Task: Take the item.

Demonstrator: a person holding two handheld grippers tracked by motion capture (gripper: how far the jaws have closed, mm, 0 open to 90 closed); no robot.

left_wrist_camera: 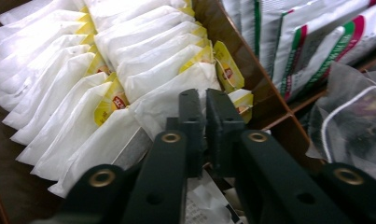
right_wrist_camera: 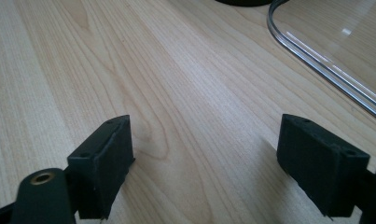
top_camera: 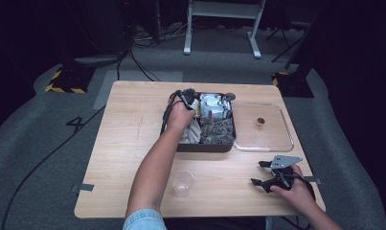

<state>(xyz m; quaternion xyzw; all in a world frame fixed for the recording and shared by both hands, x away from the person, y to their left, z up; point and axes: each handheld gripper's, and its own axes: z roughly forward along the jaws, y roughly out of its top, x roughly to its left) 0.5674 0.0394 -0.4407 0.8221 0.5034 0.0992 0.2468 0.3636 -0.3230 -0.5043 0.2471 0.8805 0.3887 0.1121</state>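
1. My right gripper [top_camera: 263,173] rests near the table's [top_camera: 133,143] front right corner, jaws wide, nothing between them, only bare wood grain.
2. My left arm reaches forward into the dark divided box [top_camera: 205,146] at the table's far middle.
3. My left gripper [left_wrist_camera: 205,100] is pinched on a white paper tea bag [left_wrist_camera: 162,100] with a yellow tag, in the box's left compartment.

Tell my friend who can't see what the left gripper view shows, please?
The left gripper has its two black jaws closed on the top edge of a white tea bag in a row of tea bags with yellow tags. The rows stand in a brown divided box, with striped sachets in the next compartment.
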